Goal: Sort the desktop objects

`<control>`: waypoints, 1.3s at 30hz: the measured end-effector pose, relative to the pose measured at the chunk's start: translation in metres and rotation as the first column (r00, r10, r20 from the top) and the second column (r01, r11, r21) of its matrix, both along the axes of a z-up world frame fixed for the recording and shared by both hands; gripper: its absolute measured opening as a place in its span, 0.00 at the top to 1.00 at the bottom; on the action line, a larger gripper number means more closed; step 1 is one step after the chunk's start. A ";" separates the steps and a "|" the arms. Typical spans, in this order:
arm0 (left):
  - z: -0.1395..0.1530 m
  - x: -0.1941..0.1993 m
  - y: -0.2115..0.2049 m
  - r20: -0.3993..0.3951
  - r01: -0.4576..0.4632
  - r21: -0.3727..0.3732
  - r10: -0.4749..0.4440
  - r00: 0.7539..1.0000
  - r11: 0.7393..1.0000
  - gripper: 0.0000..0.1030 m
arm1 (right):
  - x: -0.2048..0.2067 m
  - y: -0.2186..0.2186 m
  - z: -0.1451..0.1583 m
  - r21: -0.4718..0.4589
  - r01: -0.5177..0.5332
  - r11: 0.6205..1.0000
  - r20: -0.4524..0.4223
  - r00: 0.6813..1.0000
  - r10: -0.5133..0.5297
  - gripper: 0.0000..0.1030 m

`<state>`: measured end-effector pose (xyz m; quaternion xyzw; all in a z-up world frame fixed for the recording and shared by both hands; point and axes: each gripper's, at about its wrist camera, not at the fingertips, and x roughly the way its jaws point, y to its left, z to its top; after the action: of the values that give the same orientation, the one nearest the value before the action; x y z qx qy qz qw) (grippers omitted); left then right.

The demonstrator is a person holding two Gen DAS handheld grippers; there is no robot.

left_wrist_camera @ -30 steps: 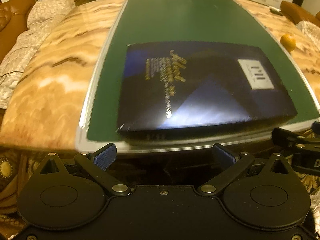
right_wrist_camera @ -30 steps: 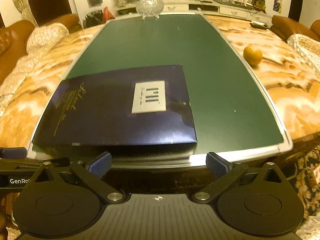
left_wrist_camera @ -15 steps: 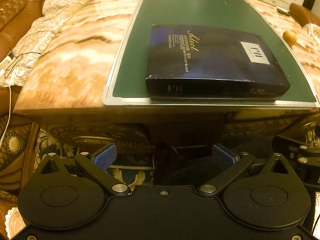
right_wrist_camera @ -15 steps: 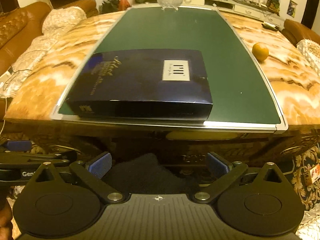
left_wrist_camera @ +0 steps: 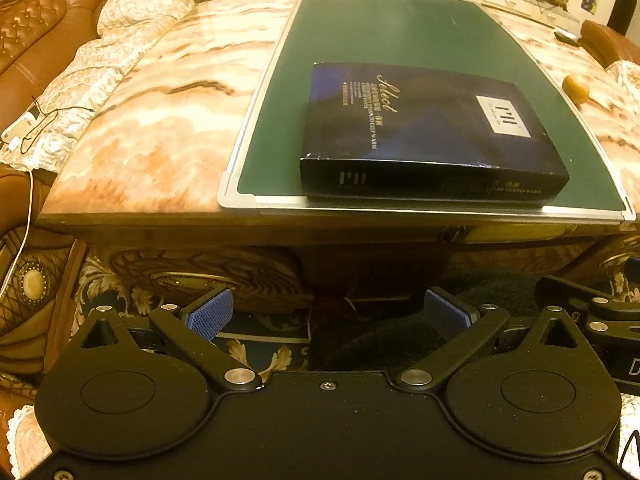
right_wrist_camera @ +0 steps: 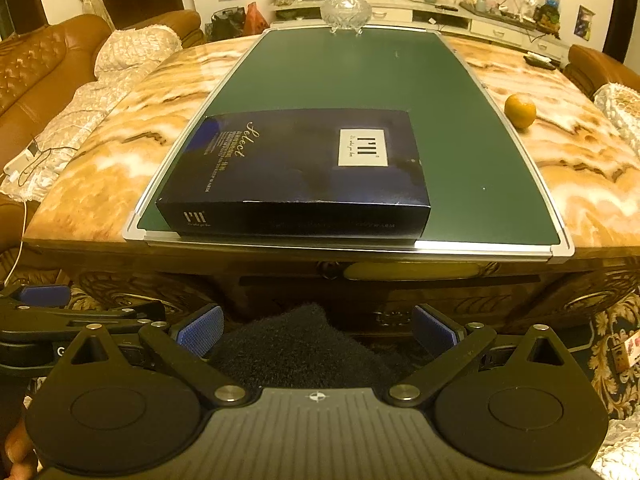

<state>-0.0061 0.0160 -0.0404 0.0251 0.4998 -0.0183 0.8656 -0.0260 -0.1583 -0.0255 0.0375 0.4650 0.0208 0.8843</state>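
Note:
A flat dark blue box (left_wrist_camera: pixel 432 132) (right_wrist_camera: pixel 296 164) with gold lettering and a white label lies on the near end of a green board (left_wrist_camera: pixel 400 32) (right_wrist_camera: pixel 360 76) with a metal frame, on a marble table. An orange (left_wrist_camera: pixel 576 87) (right_wrist_camera: pixel 520 111) rests on the marble to the right of the board. My left gripper (left_wrist_camera: pixel 328 314) and my right gripper (right_wrist_camera: pixel 316 330) are both open and hold nothing. They hang below and in front of the table's near edge, well short of the box.
A glass footed bowl (right_wrist_camera: pixel 346 10) stands at the board's far end. A brown sofa with pale cushions (left_wrist_camera: pixel 132 12) runs along the left. The carved table front (right_wrist_camera: pixel 400 280) faces both grippers. A dark fuzzy fabric (right_wrist_camera: pixel 296 344) lies under the right gripper.
Both grippers have pulled back and down from the table edge, so the box now looks smaller and farther. The box and orange have not moved. Jaws stayed open.

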 end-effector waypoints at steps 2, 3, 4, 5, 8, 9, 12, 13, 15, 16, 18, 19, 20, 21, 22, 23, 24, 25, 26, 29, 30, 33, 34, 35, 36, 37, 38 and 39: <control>0.000 0.000 0.000 -0.002 -0.001 -0.003 0.001 1.000 1.000 0.00 | 0.000 -0.001 -0.001 0.007 0.003 1.000 -0.004 1.000 -0.003 0.00; -0.001 0.000 0.000 -0.003 -0.002 -0.005 0.002 1.000 1.000 0.00 | 0.000 -0.002 -0.001 0.011 0.004 1.000 -0.007 1.000 -0.004 0.00; -0.001 0.000 0.000 -0.003 -0.002 -0.006 0.002 1.000 1.000 0.00 | 0.000 -0.003 -0.001 0.014 0.006 1.000 -0.010 1.000 -0.006 0.00; -0.001 0.000 0.000 -0.004 -0.001 -0.006 0.001 1.000 1.000 0.00 | 0.000 -0.003 -0.002 0.015 0.006 1.000 -0.010 1.000 -0.006 0.00; -0.002 0.000 0.001 -0.006 -0.003 -0.008 0.003 1.000 1.000 0.00 | 0.000 -0.002 -0.002 0.011 0.009 1.000 -0.010 1.000 -0.009 0.00; -0.003 0.000 0.001 -0.007 -0.004 -0.008 0.004 1.000 1.000 0.00 | 0.000 -0.002 -0.003 0.011 0.009 1.000 -0.010 1.000 -0.009 0.00; -0.004 0.001 0.001 -0.011 -0.007 -0.007 0.007 1.000 1.000 0.00 | 0.001 -0.001 -0.003 0.008 0.010 1.000 -0.011 1.000 -0.010 0.00; -0.004 0.002 0.001 -0.012 -0.007 -0.005 0.007 1.000 1.000 0.00 | 0.001 -0.001 -0.003 0.006 0.010 1.000 -0.011 1.000 -0.010 0.00; -0.005 0.003 0.001 -0.012 -0.006 -0.001 0.006 1.000 1.000 0.00 | 0.002 -0.001 -0.004 0.006 0.013 1.000 -0.015 1.000 -0.013 0.00; -0.005 0.004 0.001 -0.011 -0.005 0.001 0.005 1.000 1.000 0.00 | 0.003 -0.001 -0.005 0.007 0.015 1.000 -0.016 1.000 -0.015 0.00; -0.005 0.005 0.000 -0.012 -0.004 0.001 0.004 1.000 1.000 0.00 | 0.004 -0.001 -0.005 0.007 0.017 1.000 -0.017 1.000 -0.017 0.00; -0.005 0.006 0.000 -0.013 -0.004 0.000 0.004 1.000 1.000 0.00 | 0.004 -0.001 -0.005 0.006 0.018 1.000 -0.018 1.000 -0.018 0.00; -0.006 0.007 0.000 -0.014 -0.003 -0.001 0.003 1.000 1.000 0.00 | 0.005 -0.002 -0.005 0.006 0.019 1.000 -0.019 1.000 -0.019 0.00; -0.006 0.008 -0.001 -0.015 -0.002 -0.002 0.002 1.000 1.000 0.00 | 0.006 -0.002 -0.006 0.006 0.021 1.000 -0.021 1.000 -0.021 0.00; -0.006 0.009 -0.001 -0.017 -0.002 -0.003 0.002 1.000 1.000 0.00 | 0.008 -0.002 -0.006 0.006 0.025 1.000 -0.022 0.999 -0.025 0.00; -0.007 0.010 -0.001 -0.017 -0.001 -0.004 0.001 1.000 1.000 0.00 | 0.009 -0.003 -0.006 0.005 0.028 1.000 -0.023 0.999 -0.028 0.00; -0.007 0.011 -0.001 -0.018 -0.001 -0.004 0.001 1.000 1.000 0.00 | 0.010 -0.003 -0.006 0.005 0.031 1.000 -0.024 0.999 -0.031 0.00; -0.007 0.012 -0.001 -0.018 -0.001 -0.005 0.001 1.000 1.000 0.00 | 0.012 -0.003 -0.006 0.005 0.033 0.999 -0.024 0.999 -0.033 0.00; -0.008 0.013 -0.001 -0.018 -0.001 -0.005 0.001 1.000 1.000 0.00 | 0.013 -0.002 -0.006 0.004 0.034 0.999 -0.025 0.999 -0.034 0.00; -0.009 0.017 -0.001 -0.019 -0.002 -0.003 0.002 1.000 1.000 0.00 | 0.016 -0.002 -0.006 0.003 0.035 0.999 -0.026 0.999 -0.035 0.00; -0.009 0.018 -0.001 -0.018 -0.003 -0.002 0.003 1.000 1.000 0.00 | 0.017 -0.001 -0.006 0.002 0.036 0.999 -0.026 0.999 -0.036 0.00; -0.008 0.021 0.000 -0.015 -0.007 -0.004 0.007 1.000 1.000 0.00 | 0.020 -0.001 -0.006 0.005 0.037 0.999 -0.028 0.999 -0.037 0.00; -0.009 0.022 0.000 -0.014 -0.009 -0.006 0.009 1.000 1.000 0.00 | 0.021 -0.001 -0.006 0.007 0.038 0.999 -0.028 0.999 -0.038 0.00; -0.009 0.023 0.000 -0.014 -0.011 -0.008 0.010 1.000 1.000 0.00 | 0.022 -0.001 -0.006 0.009 0.039 0.999 -0.029 0.999 -0.039 0.00; -0.009 0.024 0.001 -0.015 -0.012 -0.010 0.012 1.000 1.000 0.00 | 0.023 -0.001 -0.006 0.008 0.040 0.999 -0.030 0.999 -0.039 0.00; -0.010 0.025 0.001 -0.017 -0.013 -0.011 0.013 1.000 1.000 0.00 | 0.024 -0.001 -0.007 0.008 0.040 0.999 -0.030 0.999 -0.040 0.00; -0.010 0.026 0.001 -0.019 -0.014 -0.012 0.014 1.000 1.000 0.00 | 0.025 -0.001 -0.007 0.007 0.040 0.999 -0.031 0.999 -0.040 0.00; -0.011 0.026 0.001 -0.020 -0.014 -0.012 0.014 1.000 1.000 0.00 | 0.026 0.000 -0.007 0.006 0.040 0.999 -0.032 0.999 -0.040 0.00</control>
<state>0.0203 0.0168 -0.0511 0.0164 0.5085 -0.0155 0.8608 0.0000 -0.1588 -0.0329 0.0501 0.4780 0.0041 0.8769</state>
